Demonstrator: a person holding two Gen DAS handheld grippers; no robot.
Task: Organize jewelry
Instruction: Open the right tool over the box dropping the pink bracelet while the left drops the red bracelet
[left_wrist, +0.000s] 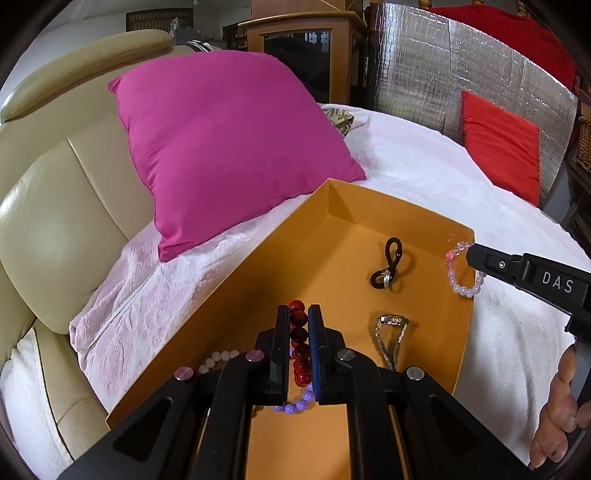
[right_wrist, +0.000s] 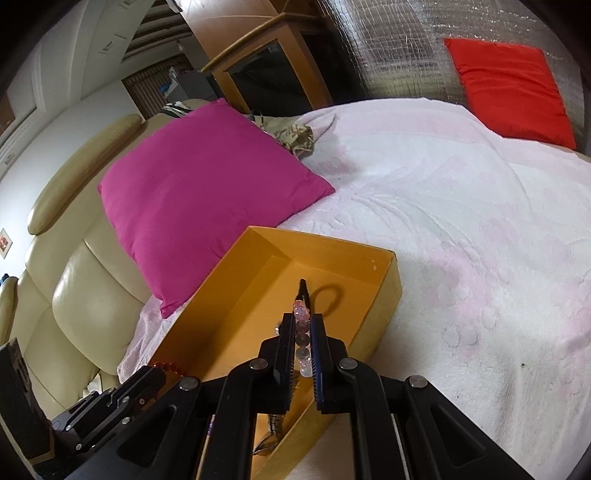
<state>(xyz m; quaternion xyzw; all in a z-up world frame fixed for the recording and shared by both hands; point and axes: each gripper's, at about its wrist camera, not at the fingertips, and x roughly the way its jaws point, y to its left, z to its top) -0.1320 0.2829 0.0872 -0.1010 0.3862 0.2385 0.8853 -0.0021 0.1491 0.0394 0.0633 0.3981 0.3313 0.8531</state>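
An open orange box (left_wrist: 402, 207) lies on a white blanket. My left gripper (left_wrist: 298, 314) is shut on a dark red bead bracelet (left_wrist: 299, 334), held over the box's near left part. Below it, a purple bead bracelet (left_wrist: 295, 405), a white bead strand (left_wrist: 220, 357), a silver watch (left_wrist: 392, 325) and a black cord loop with a ring (left_wrist: 388, 264) rest on the box floor. My right gripper (right_wrist: 302, 317) is shut on a pink bead bracelet (right_wrist: 301, 332), which dangles over the box's right rim (right_wrist: 384, 254). From the left wrist view, that gripper (left_wrist: 471, 254) shows with the pink bracelet (left_wrist: 461, 286).
A magenta pillow (left_wrist: 229, 147) leans on the beige leather sofa back (left_wrist: 55, 221) just beyond the box. A red cushion (right_wrist: 509, 88) stands against a silver foil panel (left_wrist: 480, 66) at the back. White blanket (right_wrist: 461, 240) spreads to the right. A hand (left_wrist: 557, 417) grips the right tool.
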